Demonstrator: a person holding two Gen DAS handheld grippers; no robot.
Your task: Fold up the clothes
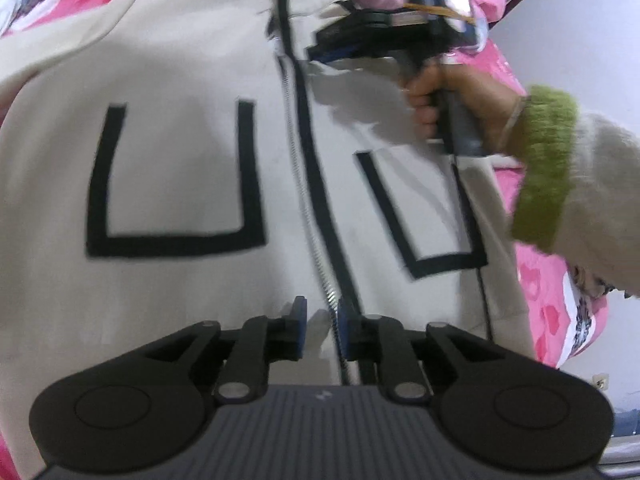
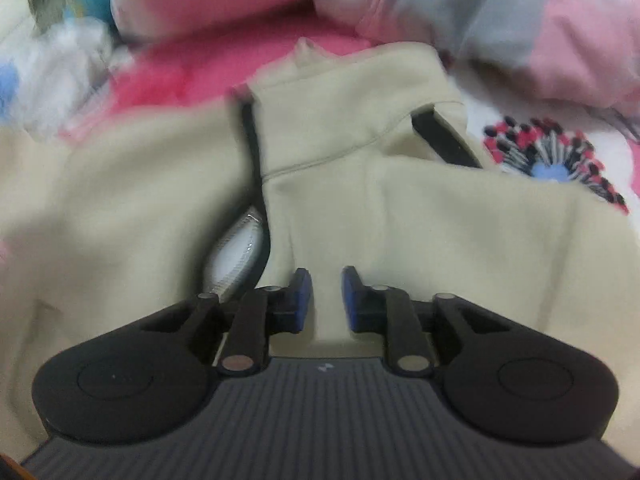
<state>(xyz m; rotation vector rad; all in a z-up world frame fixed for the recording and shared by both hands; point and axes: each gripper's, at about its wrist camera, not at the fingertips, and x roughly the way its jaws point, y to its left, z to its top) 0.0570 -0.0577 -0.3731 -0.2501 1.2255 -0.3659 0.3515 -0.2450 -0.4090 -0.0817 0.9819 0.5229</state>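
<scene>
A cream zip jacket (image 1: 180,168) with black trim and two black-outlined pockets lies spread front-up on a pink bedcover. My left gripper (image 1: 322,320) is open and empty over the zipper (image 1: 298,168) near the hem. In the left wrist view the right gripper (image 1: 320,56) hovers over the jacket's upper right chest, held by a hand in a green-cuffed sleeve. In the right wrist view my right gripper (image 2: 326,296) is open and empty above the jacket's (image 2: 440,232) collar area, with the zip slightly parted, showing white lining (image 2: 234,256).
The pink patterned bedcover (image 1: 548,300) lies under the jacket. Pink and grey pillows or quilts (image 2: 480,20) lie bunched beyond the collar. A white wall (image 1: 580,40) stands at the right of the bed.
</scene>
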